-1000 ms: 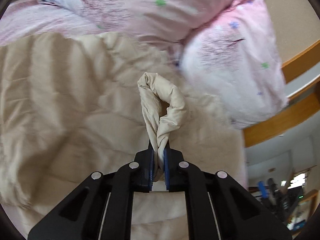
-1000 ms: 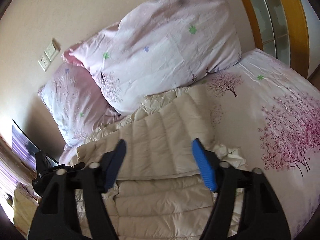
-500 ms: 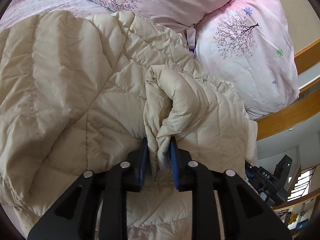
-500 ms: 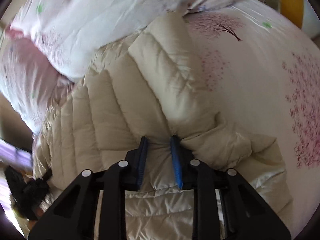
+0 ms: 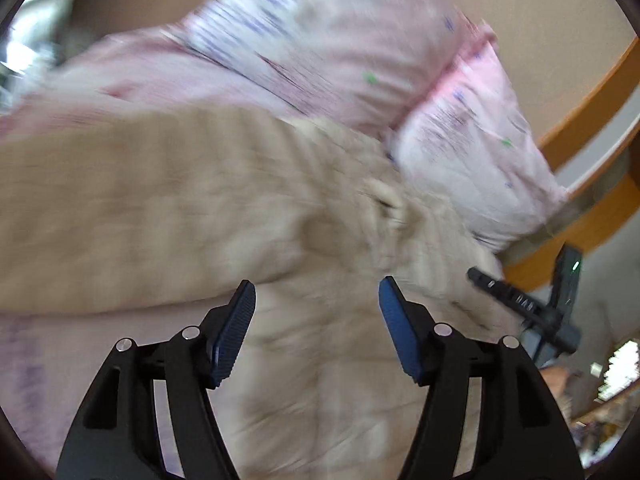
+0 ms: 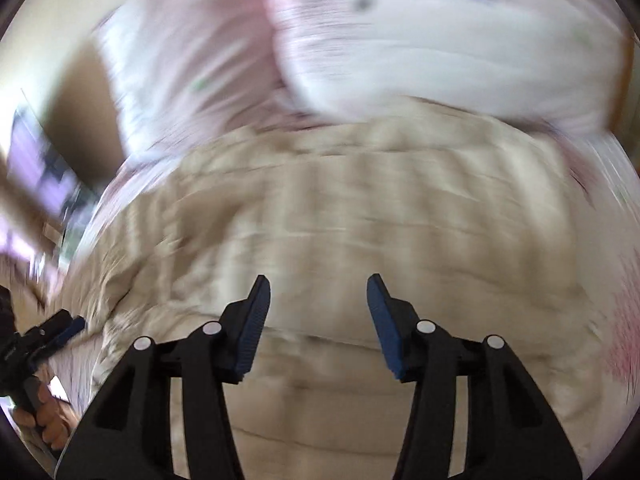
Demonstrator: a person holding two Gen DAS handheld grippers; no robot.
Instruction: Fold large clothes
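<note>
Both the left tool (image 5: 316, 312) and the right tool (image 6: 318, 308) have just been opening with nothing between their jaws, letting the cream quilted down coat (image 6: 360, 216) lie folded just ahead of them on the pink floral bed (image 5: 24, 360).

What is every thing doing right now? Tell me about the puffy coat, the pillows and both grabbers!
Beige puffy coat: lying loose on the bed, folded over itself, gripped by nothing.
Left gripper: open, jaws just opened, nothing between them.
Right gripper: open, jaws just opened, nothing between them.
Pink floral pillows: piled at the head of the bed, behind the coat.
Flowered bedsheet: spread under the coat.
</note>
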